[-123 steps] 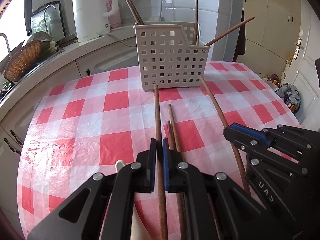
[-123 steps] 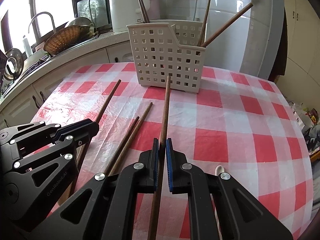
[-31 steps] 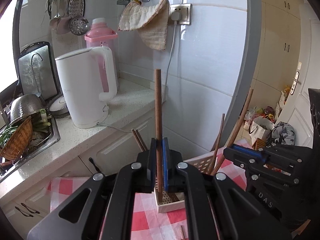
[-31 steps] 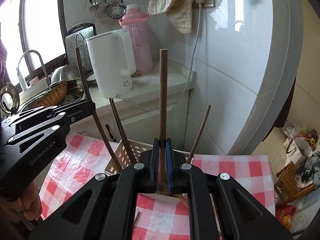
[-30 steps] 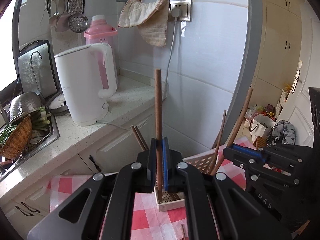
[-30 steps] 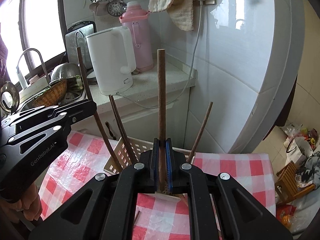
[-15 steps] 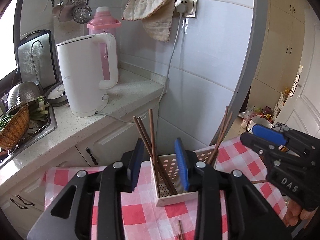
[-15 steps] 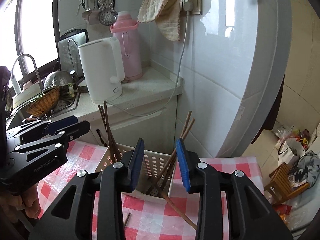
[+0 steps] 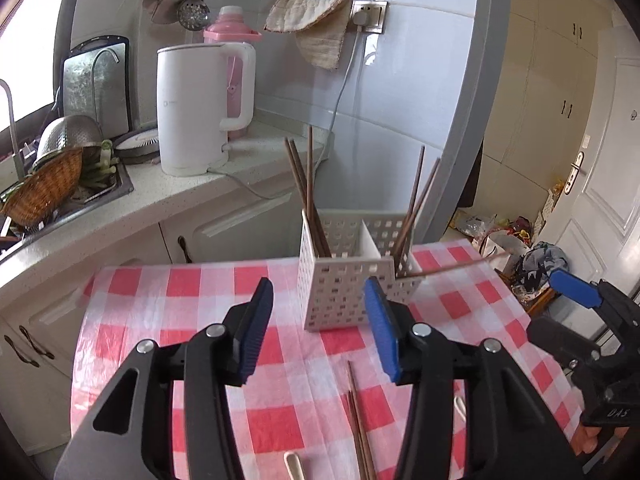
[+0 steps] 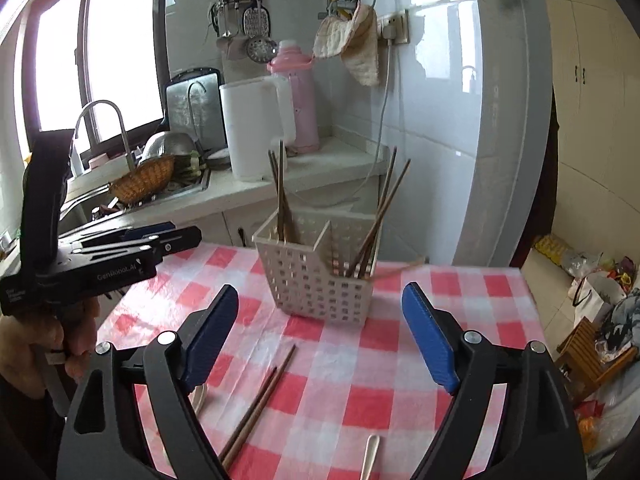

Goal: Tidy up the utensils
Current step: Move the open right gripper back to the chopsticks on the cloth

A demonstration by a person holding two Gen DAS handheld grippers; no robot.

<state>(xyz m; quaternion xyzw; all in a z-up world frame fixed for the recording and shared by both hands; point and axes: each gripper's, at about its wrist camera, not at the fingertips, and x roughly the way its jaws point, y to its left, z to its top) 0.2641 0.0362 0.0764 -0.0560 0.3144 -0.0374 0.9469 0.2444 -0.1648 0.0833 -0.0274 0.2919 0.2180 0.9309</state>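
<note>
Chopsticks (image 9: 308, 184) dropped into white basket (image 9: 344, 280) since a second ago, left gripper (image 9: 320, 332) and right gripper (image 10: 320, 344) jaws now wide and empty, remaining pair (image 10: 260, 400) plus spoons on checkered counter (image 10: 400, 360) next.

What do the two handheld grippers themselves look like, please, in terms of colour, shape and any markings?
Both are black plastic with triangular cut-outs and silver pivot bolts, and each finger ends in a ribbed blue pad. The left gripper shows white "GenRobot.AI" lettering on its side in the right wrist view. The right gripper bears partly hidden letters, seemingly "DAS", in the left wrist view. No cables are visible.
</note>
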